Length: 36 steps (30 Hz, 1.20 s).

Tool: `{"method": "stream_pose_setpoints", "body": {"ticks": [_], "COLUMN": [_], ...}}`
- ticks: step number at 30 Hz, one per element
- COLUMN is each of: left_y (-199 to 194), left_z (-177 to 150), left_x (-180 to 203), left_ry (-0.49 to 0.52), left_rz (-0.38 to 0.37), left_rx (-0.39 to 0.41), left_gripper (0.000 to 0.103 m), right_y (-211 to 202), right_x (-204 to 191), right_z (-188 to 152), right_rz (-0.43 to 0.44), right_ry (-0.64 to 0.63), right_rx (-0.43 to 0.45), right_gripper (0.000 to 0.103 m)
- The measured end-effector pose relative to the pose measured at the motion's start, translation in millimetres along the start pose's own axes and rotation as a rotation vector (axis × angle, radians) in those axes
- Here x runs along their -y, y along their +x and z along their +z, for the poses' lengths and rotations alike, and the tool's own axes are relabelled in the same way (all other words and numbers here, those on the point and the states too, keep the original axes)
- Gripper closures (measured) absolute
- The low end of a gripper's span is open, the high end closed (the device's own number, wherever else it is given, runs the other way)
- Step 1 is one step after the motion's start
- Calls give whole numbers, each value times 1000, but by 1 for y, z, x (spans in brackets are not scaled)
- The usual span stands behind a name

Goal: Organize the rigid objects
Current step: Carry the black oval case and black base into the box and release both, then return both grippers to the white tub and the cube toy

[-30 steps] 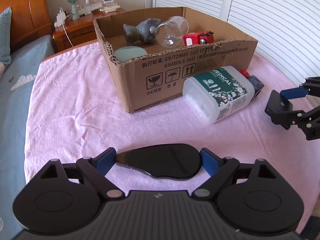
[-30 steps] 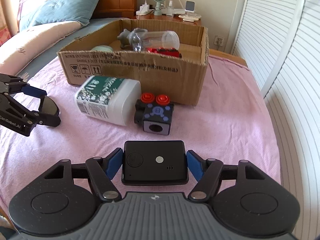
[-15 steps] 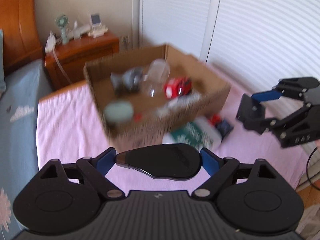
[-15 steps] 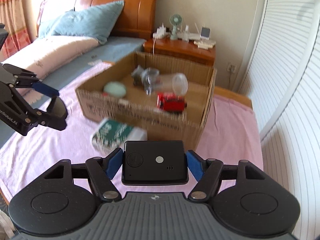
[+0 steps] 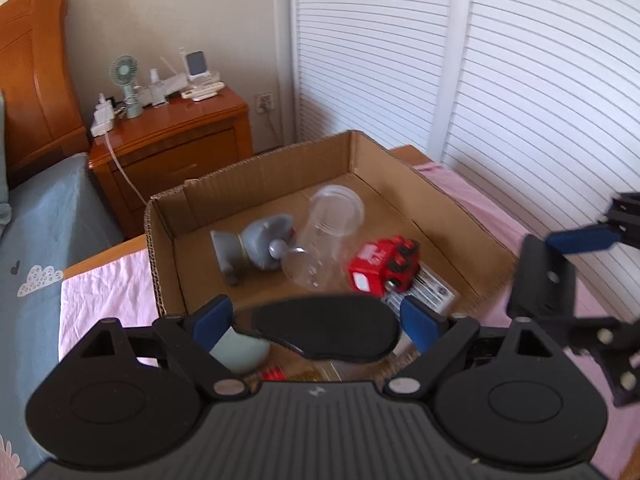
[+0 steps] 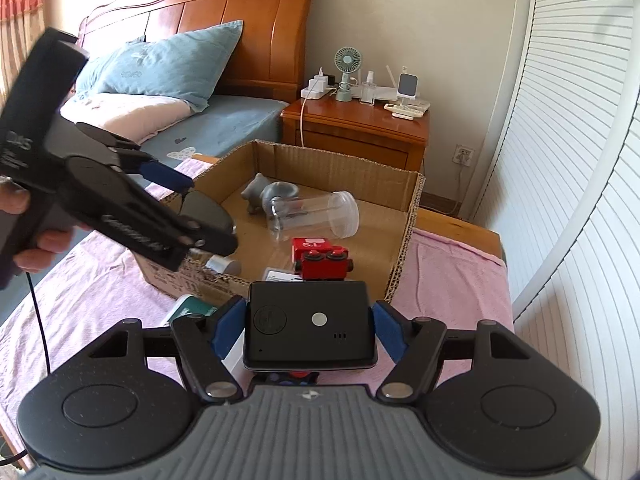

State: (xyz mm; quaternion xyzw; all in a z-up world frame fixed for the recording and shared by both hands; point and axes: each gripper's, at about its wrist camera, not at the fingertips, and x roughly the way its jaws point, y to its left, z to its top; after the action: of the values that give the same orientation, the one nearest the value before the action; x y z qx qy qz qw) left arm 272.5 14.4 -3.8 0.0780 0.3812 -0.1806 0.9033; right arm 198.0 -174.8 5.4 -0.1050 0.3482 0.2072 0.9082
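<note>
An open cardboard box (image 5: 360, 148) stands on the pink blanket (image 5: 100, 300). Inside it lie a grey toy (image 5: 260, 246), a clear jar (image 5: 328, 228), a red toy (image 5: 384, 266) and a pale green round thing (image 5: 240, 354). My left gripper (image 5: 316, 320) hangs over the box's near wall. A black oval object (image 5: 320, 332) sits between its blue pads, and the jaws are opening. My right gripper (image 6: 308, 328) is shut on a black rectangular device (image 6: 308, 320), in front of the box. A hand (image 6: 36, 248) holds the left gripper (image 6: 200, 212) at the box's left side.
A white bottle with a green label (image 6: 192, 308) lies on the blanket outside the box's near wall. A wooden nightstand (image 5: 172, 136) with a small fan (image 5: 126, 80) stands behind the box. White louvred doors (image 5: 520, 80) close off the right side. The pillow (image 6: 160, 68) and headboard (image 6: 224, 12) are at the far left.
Both grippers have risen and come closer to the box with their objects. The left gripper now looks down into the box; the bottle has dropped almost out of sight.
</note>
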Motion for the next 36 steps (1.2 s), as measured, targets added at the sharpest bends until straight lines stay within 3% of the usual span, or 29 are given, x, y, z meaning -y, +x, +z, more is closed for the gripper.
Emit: {"method": "stream_pose_setpoints", "body": {"ticks": [7, 13, 20, 29, 33, 36], "left_y": [-23, -56, -89, -114, -119, -119], "left_z": [-7, -22, -45, -67, -71, -74], "left_x": [2, 18, 26, 21, 20, 21], "left_ry": [-17, -2, -65, -134, -152, -152], "left_rz": [44, 92, 127, 202, 217, 228], "left_rx": [41, 29, 75, 49, 48, 45], "left_gripper": [4, 3, 3, 3, 3, 3], "right_y": [5, 21, 56, 108, 107, 95], "right_x": [6, 9, 22, 37, 40, 38], "right_z": [5, 20, 58, 86, 88, 86], "right_rz": [-5, 1, -21, -43, -67, -77], "right_ry": [11, 28, 63, 142, 197, 193], "right_rx": [-2, -16, -45, -105, -77, -54], "right_gripper": [29, 29, 29, 29, 5, 0]}}
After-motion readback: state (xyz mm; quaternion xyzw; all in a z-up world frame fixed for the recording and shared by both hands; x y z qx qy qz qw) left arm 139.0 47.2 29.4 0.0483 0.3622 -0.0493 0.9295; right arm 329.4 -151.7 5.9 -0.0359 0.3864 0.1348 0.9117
